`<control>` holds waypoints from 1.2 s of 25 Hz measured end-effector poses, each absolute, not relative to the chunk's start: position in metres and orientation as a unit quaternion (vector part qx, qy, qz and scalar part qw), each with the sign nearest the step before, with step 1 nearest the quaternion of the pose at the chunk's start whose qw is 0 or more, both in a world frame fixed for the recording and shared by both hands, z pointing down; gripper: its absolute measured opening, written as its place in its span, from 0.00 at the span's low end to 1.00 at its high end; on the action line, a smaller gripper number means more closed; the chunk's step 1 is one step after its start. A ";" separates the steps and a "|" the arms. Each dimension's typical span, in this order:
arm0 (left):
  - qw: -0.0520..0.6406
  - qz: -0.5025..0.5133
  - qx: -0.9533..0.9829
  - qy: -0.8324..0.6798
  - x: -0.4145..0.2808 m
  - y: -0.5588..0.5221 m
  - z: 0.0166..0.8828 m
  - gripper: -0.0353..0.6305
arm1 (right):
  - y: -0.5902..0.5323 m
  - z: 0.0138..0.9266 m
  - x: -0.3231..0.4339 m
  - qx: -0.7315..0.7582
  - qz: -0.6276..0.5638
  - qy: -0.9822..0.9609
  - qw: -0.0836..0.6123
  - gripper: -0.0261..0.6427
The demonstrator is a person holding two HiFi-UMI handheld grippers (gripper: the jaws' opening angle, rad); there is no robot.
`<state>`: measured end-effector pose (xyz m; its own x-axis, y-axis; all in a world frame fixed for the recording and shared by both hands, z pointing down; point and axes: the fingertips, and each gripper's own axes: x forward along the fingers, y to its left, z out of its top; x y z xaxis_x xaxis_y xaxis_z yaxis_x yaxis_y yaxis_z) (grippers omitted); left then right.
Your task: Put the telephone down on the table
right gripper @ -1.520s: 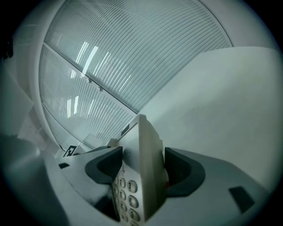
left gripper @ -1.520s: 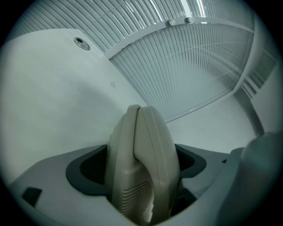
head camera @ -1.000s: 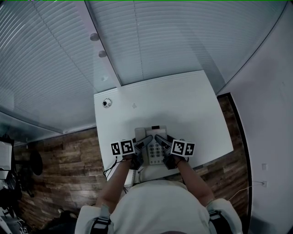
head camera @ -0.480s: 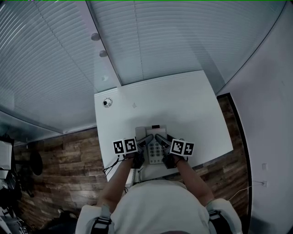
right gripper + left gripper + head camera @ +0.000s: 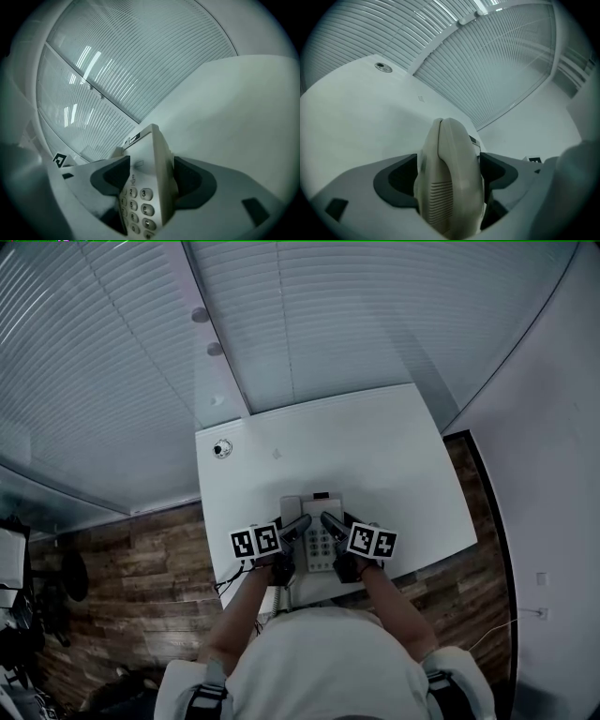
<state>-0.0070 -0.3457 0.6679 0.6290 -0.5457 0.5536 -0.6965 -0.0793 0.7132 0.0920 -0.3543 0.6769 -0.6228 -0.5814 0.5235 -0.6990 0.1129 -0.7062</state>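
Note:
A beige desk telephone (image 5: 319,538) with a keypad is over the near edge of the white table (image 5: 375,456), in front of my body. My left gripper (image 5: 300,524) is shut on its handset (image 5: 450,187), which stands on edge between the dark pads. My right gripper (image 5: 329,520) is shut on the right side of the telephone's base (image 5: 147,183), with the number keys showing between the jaws. I cannot tell whether the telephone rests on the table or hangs just above it.
A round cable grommet (image 5: 222,448) sits in the table's far left corner. A glass wall with slatted blinds (image 5: 375,324) runs along the table's far side. Wooden floor (image 5: 141,577) lies to the left and a plain wall (image 5: 553,474) to the right. A cord (image 5: 272,601) hangs off the near edge.
Both grippers and the telephone have crept slightly farther onto the table. The grips are unchanged.

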 end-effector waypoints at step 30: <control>0.485 0.025 0.741 -0.463 -0.075 -0.233 0.622 0.17 | -0.244 0.608 0.056 0.475 0.441 -0.762 -0.010 0.21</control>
